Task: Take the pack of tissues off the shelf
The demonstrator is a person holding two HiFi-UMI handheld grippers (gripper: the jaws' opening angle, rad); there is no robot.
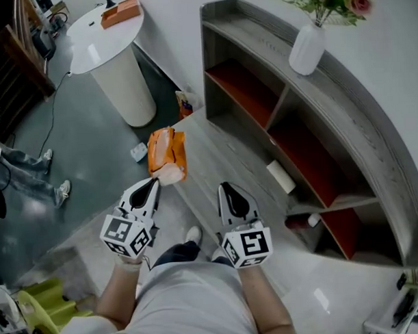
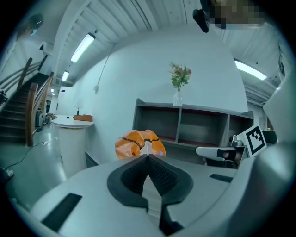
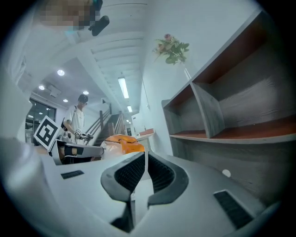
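The pack of tissues (image 1: pixel 166 154) is orange with a white end and hangs in the air off the shelf's left end, above the floor. My left gripper (image 1: pixel 155 180) is shut on its near edge. In the left gripper view the pack (image 2: pixel 138 142) sits just past the closed jaws of the left gripper (image 2: pixel 148 156). My right gripper (image 1: pixel 225 187) is beside it on the right, shut with nothing in it. In the right gripper view its jaws meet at the right gripper's tip (image 3: pixel 146 152) and the pack (image 3: pixel 122 141) shows to the left.
The long grey shelf (image 1: pixel 316 111) with red-brown compartments runs along the wall on the right. On its top stands a white vase (image 1: pixel 307 48). A white roll (image 1: pixel 280 176) lies on a board. A round white table (image 1: pixel 113 57) stands far left. A person's legs (image 1: pixel 31 177) show left.
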